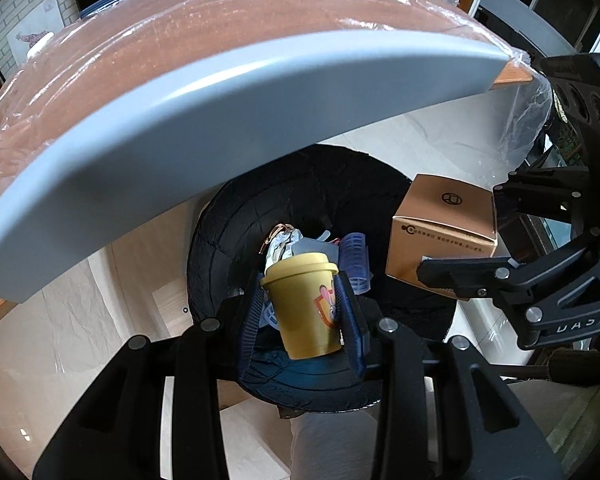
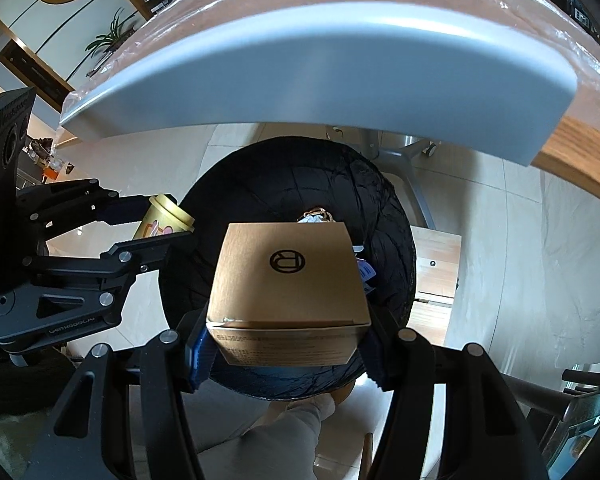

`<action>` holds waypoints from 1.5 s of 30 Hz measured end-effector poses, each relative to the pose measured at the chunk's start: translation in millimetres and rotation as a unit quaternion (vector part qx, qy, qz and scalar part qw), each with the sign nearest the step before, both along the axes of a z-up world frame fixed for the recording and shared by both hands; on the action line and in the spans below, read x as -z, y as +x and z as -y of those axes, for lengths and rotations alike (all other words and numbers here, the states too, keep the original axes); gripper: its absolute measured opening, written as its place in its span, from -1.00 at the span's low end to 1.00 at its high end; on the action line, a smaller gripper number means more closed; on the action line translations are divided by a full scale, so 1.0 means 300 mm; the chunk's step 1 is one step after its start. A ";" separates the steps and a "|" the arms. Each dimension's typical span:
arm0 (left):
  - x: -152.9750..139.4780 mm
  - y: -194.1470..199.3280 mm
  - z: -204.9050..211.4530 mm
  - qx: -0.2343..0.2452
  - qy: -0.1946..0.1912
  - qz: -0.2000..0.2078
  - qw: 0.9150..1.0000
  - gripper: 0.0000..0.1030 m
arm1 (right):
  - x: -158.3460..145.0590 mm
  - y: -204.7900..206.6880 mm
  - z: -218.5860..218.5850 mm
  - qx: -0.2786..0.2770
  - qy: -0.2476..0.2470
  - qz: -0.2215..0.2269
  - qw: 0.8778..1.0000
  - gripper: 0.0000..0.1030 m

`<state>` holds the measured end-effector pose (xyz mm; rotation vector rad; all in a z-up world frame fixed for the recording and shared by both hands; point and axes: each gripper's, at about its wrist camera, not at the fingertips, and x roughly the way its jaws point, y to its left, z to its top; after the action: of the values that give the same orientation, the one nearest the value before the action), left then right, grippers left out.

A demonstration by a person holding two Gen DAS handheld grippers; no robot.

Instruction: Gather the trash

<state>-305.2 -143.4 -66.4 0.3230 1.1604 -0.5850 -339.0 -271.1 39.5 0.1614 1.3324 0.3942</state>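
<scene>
My left gripper (image 1: 300,312) is shut on a yellow lidded cup (image 1: 304,304) with a cartoon print, held over the open bin lined with a black bag (image 1: 228,240). My right gripper (image 2: 288,344) is shut on a brown cardboard box (image 2: 288,276), also above the bin (image 2: 384,208). Each sees the other: the box (image 1: 444,220) and right gripper (image 1: 460,240) sit right of the cup; the cup (image 2: 162,218) and left gripper (image 2: 156,220) sit left of the box. Crumpled foil (image 1: 280,248) and a blue plastic piece (image 1: 354,256) lie in the bin.
A grey-edged wooden table (image 1: 220,92) covered in clear plastic film overhangs the bin, shown also in the right wrist view (image 2: 320,64). The floor is pale tile (image 2: 520,240). A grey chair base (image 2: 408,156) stands behind the bin. The person's leg (image 2: 284,440) is below.
</scene>
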 end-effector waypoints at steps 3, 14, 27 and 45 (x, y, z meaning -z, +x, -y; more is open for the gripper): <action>0.016 0.004 0.007 0.001 0.005 -0.006 1.000 -0.26 | 0.009 0.007 0.012 0.001 -0.001 -0.004 1.000 0.14; -0.174 -0.015 -0.054 0.005 -0.037 0.026 0.999 0.20 | -0.201 -0.014 0.082 0.000 0.009 0.049 0.999 0.53; -0.473 0.481 -0.291 -0.163 -0.077 0.166 0.970 0.90 | -0.391 0.475 0.416 0.179 -0.072 0.142 0.971 0.92; -0.248 0.985 -0.477 -0.290 -0.015 0.120 0.949 0.90 | -0.160 0.919 0.601 0.213 -0.168 0.114 0.956 0.92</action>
<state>-9.8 -0.3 7.8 0.0154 0.9461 -0.0421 -63.2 -451.3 87.4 0.1095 1.0815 -0.1775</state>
